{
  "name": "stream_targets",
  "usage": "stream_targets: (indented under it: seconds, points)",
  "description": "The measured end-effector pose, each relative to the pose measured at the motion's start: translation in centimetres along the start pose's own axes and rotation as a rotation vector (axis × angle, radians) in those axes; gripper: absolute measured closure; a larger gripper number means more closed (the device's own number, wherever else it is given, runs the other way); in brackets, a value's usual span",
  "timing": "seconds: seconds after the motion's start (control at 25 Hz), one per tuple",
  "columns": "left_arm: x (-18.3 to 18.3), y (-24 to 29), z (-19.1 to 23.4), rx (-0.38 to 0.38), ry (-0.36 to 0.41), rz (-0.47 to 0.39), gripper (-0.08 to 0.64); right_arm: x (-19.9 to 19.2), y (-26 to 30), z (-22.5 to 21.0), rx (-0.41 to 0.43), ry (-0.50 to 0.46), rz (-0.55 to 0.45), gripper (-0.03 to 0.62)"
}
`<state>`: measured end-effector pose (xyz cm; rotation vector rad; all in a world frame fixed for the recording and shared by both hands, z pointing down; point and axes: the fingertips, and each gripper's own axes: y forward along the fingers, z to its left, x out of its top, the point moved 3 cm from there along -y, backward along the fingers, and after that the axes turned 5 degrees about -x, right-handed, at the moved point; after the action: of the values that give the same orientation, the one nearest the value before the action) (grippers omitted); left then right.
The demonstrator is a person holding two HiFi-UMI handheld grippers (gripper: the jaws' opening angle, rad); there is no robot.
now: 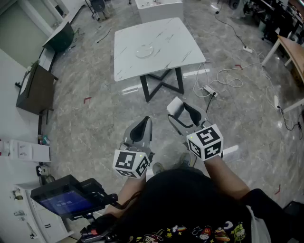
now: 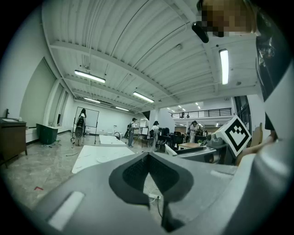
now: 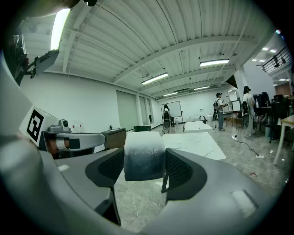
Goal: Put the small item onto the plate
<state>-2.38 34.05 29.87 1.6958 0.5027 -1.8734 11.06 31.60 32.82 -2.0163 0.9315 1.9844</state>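
A white marble table point(image 1: 164, 35) stands some way ahead of me, and a clear glass plate point(image 1: 145, 50) lies near its middle. My right gripper point(image 1: 183, 114) is held over the floor well short of the table, shut on a small white block point(image 1: 175, 106). In the right gripper view the block point(image 3: 144, 156) sits squarely between both pads, with the table point(image 3: 202, 144) and plate point(image 3: 176, 145) far beyond it. My left gripper point(image 1: 144, 124) is beside the right one, shut with nothing in it. Its fingertips point(image 2: 148, 156) meet in the left gripper view.
Cables and a power strip point(image 1: 209, 90) lie on the floor right of the table. A dark cabinet point(image 1: 35, 90) stands at the left, a wooden desk point(image 1: 292, 52) at the right, and a second white table point(image 1: 159, 7) behind. A screen device point(image 1: 64, 197) is at my lower left.
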Motion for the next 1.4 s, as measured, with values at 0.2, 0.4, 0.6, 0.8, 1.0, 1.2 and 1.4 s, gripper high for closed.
stream_targets:
  seconds: [0.2, 0.4, 0.6, 0.8, 1.0, 1.2, 1.4]
  points:
    - [0.5, 1.2, 0.1, -0.005, 0.002, -0.007, 0.558, 0.5, 0.2, -0.2, 0.010, -0.021, -0.006, 0.284]
    - [-0.5, 3.7, -1.0, -0.005, -0.011, 0.006, 0.558, -0.4, 0.0, -2.7, 0.004, -0.019, -0.001, 0.282]
    - [-1.5, 6.1, -2.2, 0.018, -0.027, 0.019, 0.558, -0.8, 0.2, -5.1, 0.027, -0.027, 0.004, 0.284]
    - [-3.1, 8.5, -4.2, 0.041, -0.031, 0.030, 0.558, -1.7, -0.1, -8.4, 0.057, -0.020, -0.006, 0.282]
    - [-3.4, 9.4, -4.4, 0.066, -0.036, 0.054, 0.558, -2.0, 0.2, -10.1, 0.065, 0.007, 0.001, 0.282]
    - [-3.5, 10.0, -4.4, 0.068, -0.036, 0.064, 0.558, -1.8, 0.3, -10.4, 0.082, 0.013, 0.006, 0.282]
    - [-3.4, 11.0, -4.4, 0.065, -0.037, 0.053, 0.558, -1.6, -0.2, -11.4, 0.075, 0.005, 0.000, 0.282]
